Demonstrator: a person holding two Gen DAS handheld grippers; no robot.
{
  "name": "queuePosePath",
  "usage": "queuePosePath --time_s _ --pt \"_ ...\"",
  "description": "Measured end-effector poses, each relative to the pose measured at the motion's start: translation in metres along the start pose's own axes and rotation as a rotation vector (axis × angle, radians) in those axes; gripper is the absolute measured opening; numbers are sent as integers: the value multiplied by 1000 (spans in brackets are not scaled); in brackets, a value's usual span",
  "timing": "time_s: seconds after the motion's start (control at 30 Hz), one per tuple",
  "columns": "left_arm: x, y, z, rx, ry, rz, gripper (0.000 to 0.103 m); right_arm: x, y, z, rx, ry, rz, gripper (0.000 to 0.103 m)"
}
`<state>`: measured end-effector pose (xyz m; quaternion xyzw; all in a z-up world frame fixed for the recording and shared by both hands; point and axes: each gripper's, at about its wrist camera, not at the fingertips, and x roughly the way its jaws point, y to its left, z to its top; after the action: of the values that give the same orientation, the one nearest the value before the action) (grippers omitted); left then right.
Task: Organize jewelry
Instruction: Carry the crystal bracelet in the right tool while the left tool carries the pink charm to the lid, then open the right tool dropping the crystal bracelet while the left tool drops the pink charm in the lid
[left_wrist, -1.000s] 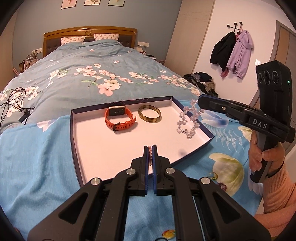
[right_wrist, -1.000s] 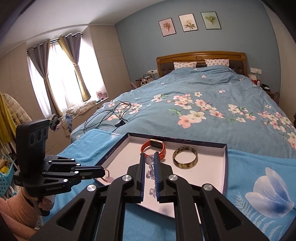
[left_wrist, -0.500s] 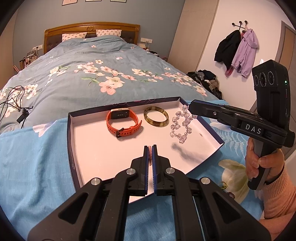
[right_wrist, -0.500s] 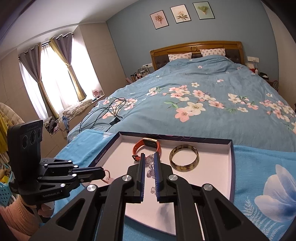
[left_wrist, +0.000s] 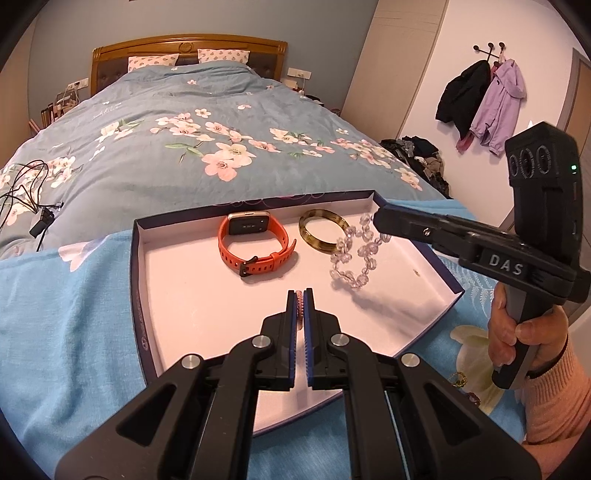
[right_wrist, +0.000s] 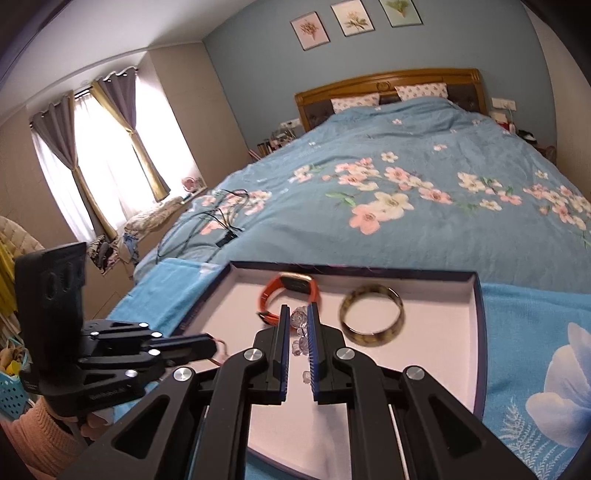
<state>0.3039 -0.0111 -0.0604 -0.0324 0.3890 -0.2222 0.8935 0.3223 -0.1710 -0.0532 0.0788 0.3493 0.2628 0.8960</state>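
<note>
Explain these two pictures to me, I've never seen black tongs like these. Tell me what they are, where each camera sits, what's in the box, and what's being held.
No robot here: a person holds a hand-operated two-finger gripper in each hand, each with a fisheye camera looking along its fingers.

The left wrist picture shows the left gripper at the bottom and the right gripper reaching in from the right. The right wrist picture is the reverse view.

On the bed lies a shallow box tray. In it sit an orange watch and a brown bangle.

The right gripper holds a clear bead bracelet, whose lower end looks close to the tray floor. The left gripper is shut on a small pink beaded piece, mostly hidden.
</note>
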Motion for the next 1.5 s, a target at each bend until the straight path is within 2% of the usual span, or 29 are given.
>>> queuePosePath --time_s 0.73,0.93,1.0,1.07,1.3,1.37,1.5 --pt "40 9 8 -27 60 9 4 24 -34 -13 30 101 -88 8" --pt "50 13 13 -39 75 7 4 24 -36 -12 37 101 -109 11" --pt "54 15 13 -44 82 9 5 22 -38 -12 42 95 -114 17" --pt "58 17 13 -49 88 16 9 19 -37 -12 44 86 -121 23" --pt "55 23 16 -70 70 43 28 2 -28 -11 21 64 -106 31" --pt "45 23 16 -69 42 68 35 -8 -23 -13 10 56 -93 37" --pt "17 18 14 -44 -29 85 39 -37 -8 -25 -53 41 -68 44"
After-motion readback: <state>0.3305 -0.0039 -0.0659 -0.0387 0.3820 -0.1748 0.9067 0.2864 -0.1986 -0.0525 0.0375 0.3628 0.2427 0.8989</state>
